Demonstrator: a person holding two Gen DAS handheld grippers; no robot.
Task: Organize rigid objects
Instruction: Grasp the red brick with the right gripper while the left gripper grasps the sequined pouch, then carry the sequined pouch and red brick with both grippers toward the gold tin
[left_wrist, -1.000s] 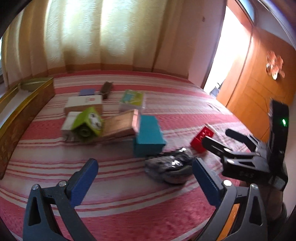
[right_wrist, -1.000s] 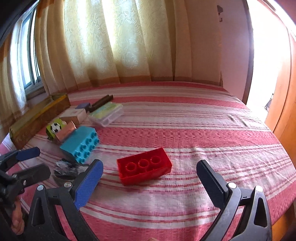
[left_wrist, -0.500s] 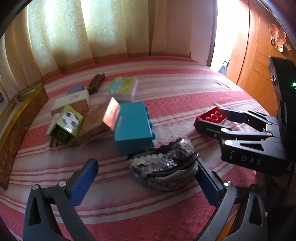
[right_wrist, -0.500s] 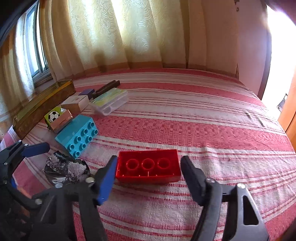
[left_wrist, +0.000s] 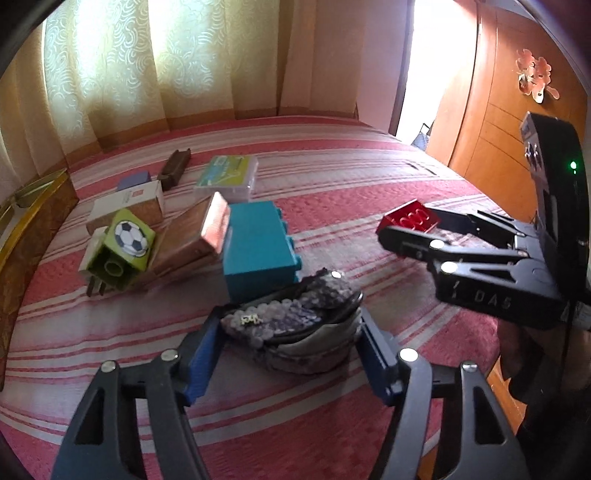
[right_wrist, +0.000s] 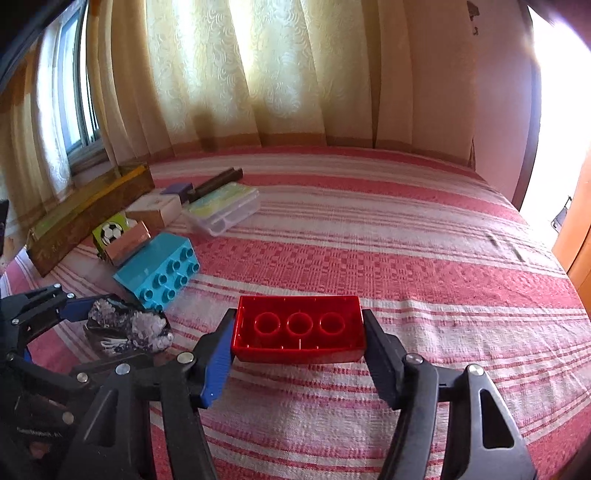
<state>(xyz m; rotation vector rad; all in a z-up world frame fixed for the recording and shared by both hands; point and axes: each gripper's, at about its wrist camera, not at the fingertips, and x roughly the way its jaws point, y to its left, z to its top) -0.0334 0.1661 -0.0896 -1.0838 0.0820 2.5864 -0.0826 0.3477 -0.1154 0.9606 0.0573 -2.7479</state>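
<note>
On the red-striped bed (right_wrist: 406, 258) my left gripper (left_wrist: 290, 332) has its blue pads against both ends of a sequined purse (left_wrist: 288, 314), and the jaws are closing on it. The purse rests on the cover. To its right my right gripper (right_wrist: 299, 332) is shut on a red brick (right_wrist: 299, 325), one pad on each short end; the brick lies studs-down with its hollow side up. The left wrist view shows that brick (left_wrist: 410, 216) between the right gripper's black fingers (left_wrist: 406, 240). A teal brick (left_wrist: 258, 251) lies just beyond the purse.
Past the teal brick lie a copper-coloured box (left_wrist: 192, 240), a green football brick (left_wrist: 122, 251), a white box (left_wrist: 129, 203), a clear plastic case (left_wrist: 229, 175), a dark bar (left_wrist: 175, 168) and a purple block (left_wrist: 135, 181). A gold-edged wooden box (left_wrist: 33, 221) lines the left side. A wooden wardrobe (left_wrist: 498, 129) stands right.
Both pairs of jaws have narrowed from wide open. The right closed on the red brick first; the left then closed in on the purse. Both views have drawn closer to their objects.
</note>
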